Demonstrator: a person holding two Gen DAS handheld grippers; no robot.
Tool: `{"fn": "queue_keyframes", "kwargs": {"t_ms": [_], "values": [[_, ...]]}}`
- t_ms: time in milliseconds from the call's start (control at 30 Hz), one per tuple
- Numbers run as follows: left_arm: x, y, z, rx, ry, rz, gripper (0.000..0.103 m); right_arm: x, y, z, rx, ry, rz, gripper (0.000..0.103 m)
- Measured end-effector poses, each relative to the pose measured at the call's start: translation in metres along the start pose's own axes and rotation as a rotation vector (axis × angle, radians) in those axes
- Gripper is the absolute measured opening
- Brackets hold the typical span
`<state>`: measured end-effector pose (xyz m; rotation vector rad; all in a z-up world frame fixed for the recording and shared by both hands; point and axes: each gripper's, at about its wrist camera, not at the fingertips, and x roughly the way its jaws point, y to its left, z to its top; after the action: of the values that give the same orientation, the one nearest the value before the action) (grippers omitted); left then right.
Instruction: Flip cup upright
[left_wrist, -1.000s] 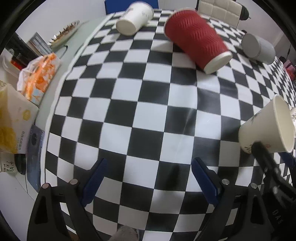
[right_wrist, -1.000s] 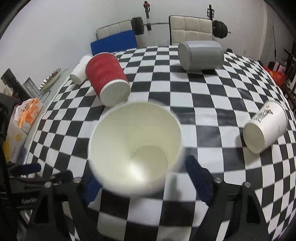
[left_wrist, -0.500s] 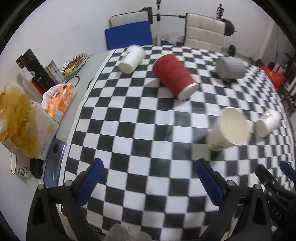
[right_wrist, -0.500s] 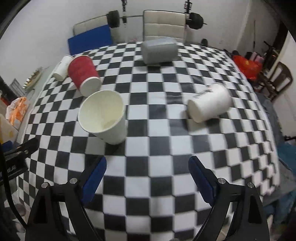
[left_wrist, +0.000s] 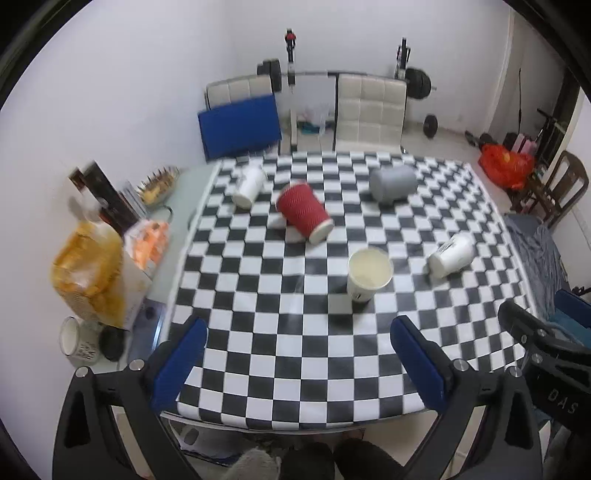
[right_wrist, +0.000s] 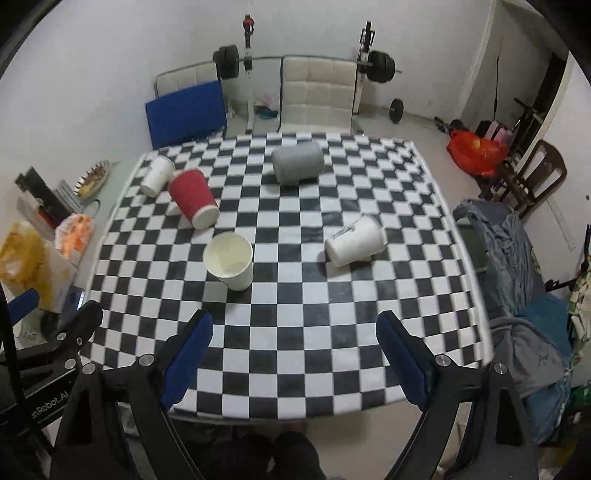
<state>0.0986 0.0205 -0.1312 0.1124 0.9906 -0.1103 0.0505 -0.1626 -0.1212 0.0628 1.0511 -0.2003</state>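
Both claws, left claw (left_wrist: 295, 354) & right claw (right_wrist: 295, 339), gape wide w/ nothing held, hovering over the near edge of the checkered desk (right_wrist: 332, 332). The plain white paper cup (right_wrist: 229, 260) stands mouth-up ahead, mid-desk, axis vertical, left of the right claw's line & about as near either claw. Looks empty & undented, so job probably done; the other white printed paper cup (right_wrist: 354, 242) lies on its side further right.

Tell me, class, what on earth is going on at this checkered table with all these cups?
A person holds a two-finger gripper in each hand, and both the left gripper and right gripper hang open above the near table edge, holding nothing. One white cup stands upright on the checkered table. Four others lie on their sides: the red cup, the grey cup, a printed white cup and a far white cup.
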Motion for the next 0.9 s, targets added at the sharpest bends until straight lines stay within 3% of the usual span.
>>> {"fn": "queue_keyframes", "kwargs": {"t_ms": [167,400,900], "values": [[-0.049,-0.001,0.009,-0.022,-0.063,0.004,0.102,-0.060,-0.008,0.007,0.006,-0.048,0.008,0.092],[-0.079,0.001,0.011,-0.043,-0.062,0.010,0.102,-0.115,-0.016,0.012,0.013,-0.099,0.016,0.092],[-0.107,0.007,0.011,-0.065,-0.057,0.018,0.102,-0.159,-0.009,0.011,-0.015,-0.095,-0.005,0.092]]}}
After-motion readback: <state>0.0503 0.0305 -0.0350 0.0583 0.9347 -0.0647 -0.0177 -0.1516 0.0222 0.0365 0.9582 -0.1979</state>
